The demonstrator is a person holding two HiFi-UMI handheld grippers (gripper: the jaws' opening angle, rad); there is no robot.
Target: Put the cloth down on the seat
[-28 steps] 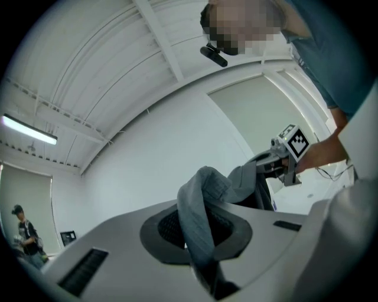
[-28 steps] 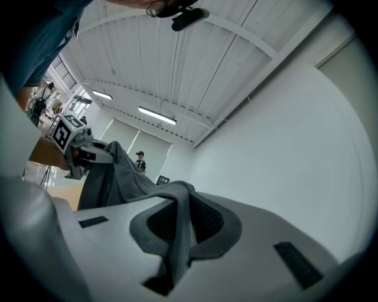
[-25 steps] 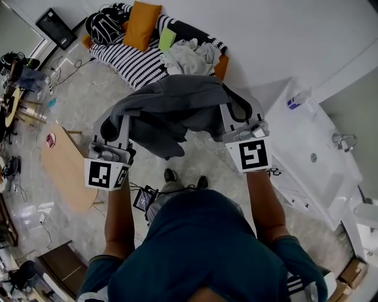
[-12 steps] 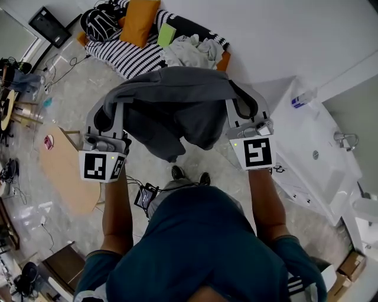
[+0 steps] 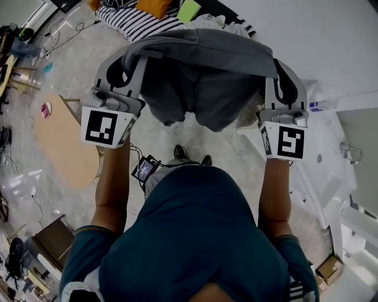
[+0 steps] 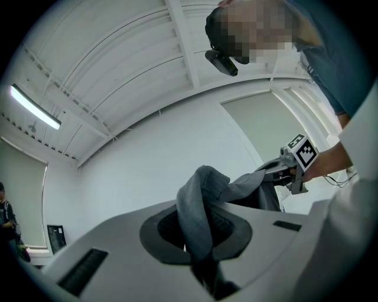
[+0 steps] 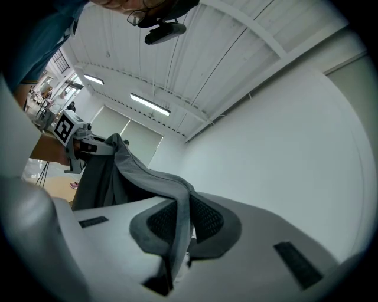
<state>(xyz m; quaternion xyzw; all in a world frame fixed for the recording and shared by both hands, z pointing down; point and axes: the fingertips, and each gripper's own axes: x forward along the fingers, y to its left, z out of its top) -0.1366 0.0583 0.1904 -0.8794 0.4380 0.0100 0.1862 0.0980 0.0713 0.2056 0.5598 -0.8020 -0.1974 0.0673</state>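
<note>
A dark grey cloth hangs stretched between my two grippers, held up in front of the person. My left gripper is shut on its left corner, and the fabric bunches up between the pads. My right gripper is shut on the right corner, where a fold runs down between the jaws. The seat, a black-and-white striped sofa, lies at the top edge beyond the cloth. It carries an orange cushion, a green item and pale clothes, partly hidden by the cloth.
A light wooden table stands on the left over the marble floor. A white counter with a sink runs along the right by the white wall. A small device with cables lies by the person's feet.
Both grippers have risen and moved forward toward the sofa with the cloth. The cloth now spreads wider and flatter between them, and the sofa has slid to the top edge of the view.
</note>
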